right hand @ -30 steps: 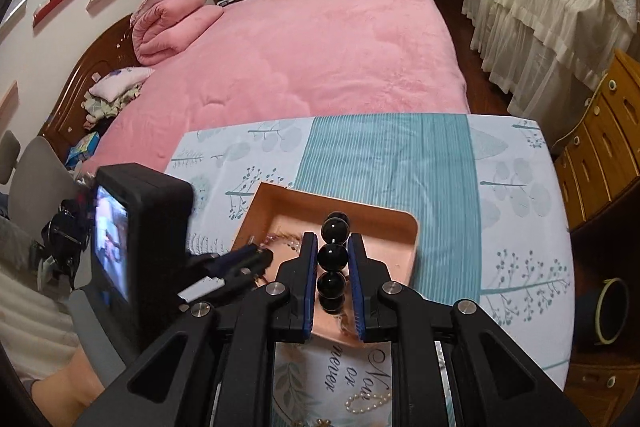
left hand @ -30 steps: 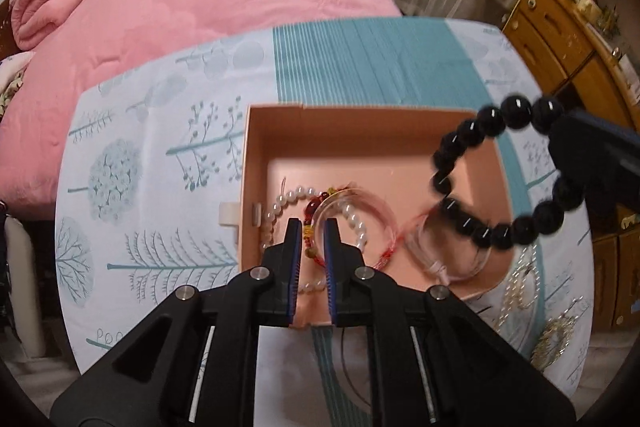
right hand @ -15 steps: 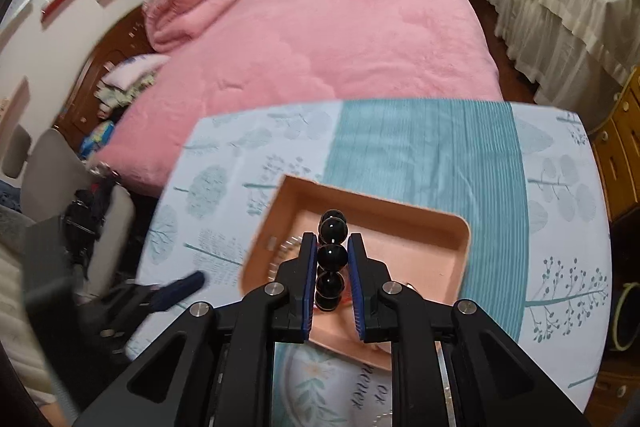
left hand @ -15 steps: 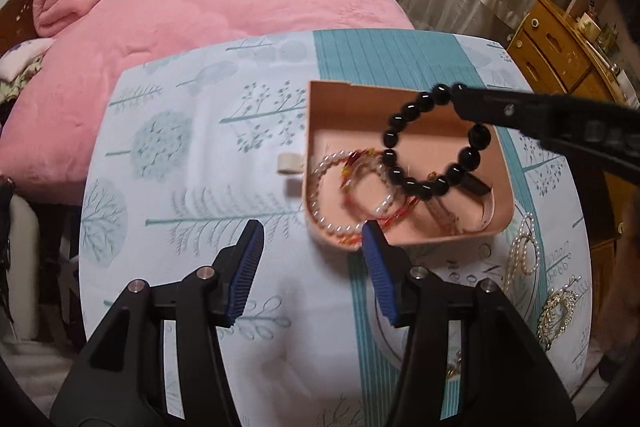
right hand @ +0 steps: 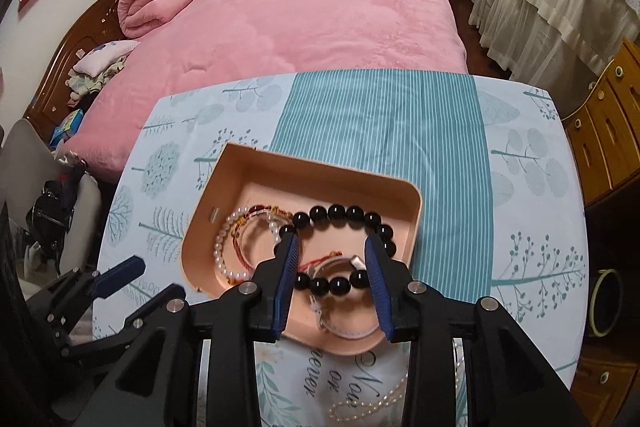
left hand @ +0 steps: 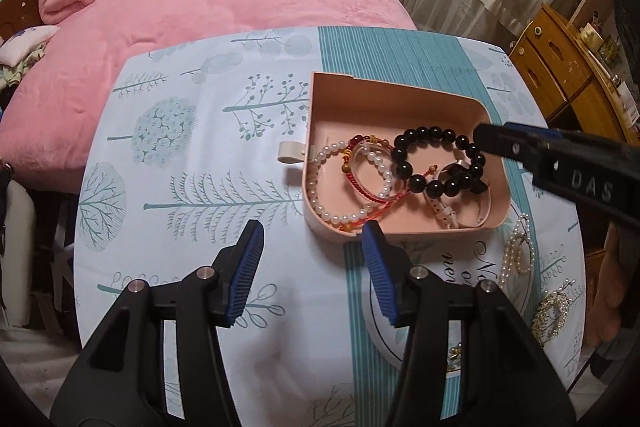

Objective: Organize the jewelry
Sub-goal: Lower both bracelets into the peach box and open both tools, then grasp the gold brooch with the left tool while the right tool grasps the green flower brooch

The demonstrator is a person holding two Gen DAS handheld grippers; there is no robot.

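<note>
Right gripper (right hand: 332, 267): jaws opening, astride the glossy black round-bead bracelet (right hand: 340, 247), which lies released in the shallow peach rectangular tray (right hand: 320, 171) on the desk. Left gripper (left hand: 312, 259): jaws released, empty, at the tray's near edge. The bracelet is judged limp, moderately heavy and slippery; best pinched across one bead.

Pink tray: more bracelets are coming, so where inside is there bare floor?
The pink tray is bare along its far wall, beyond the black bead bracelet. Its near half is crowded: pearl bracelet, red cord bracelet, white strap.
</note>
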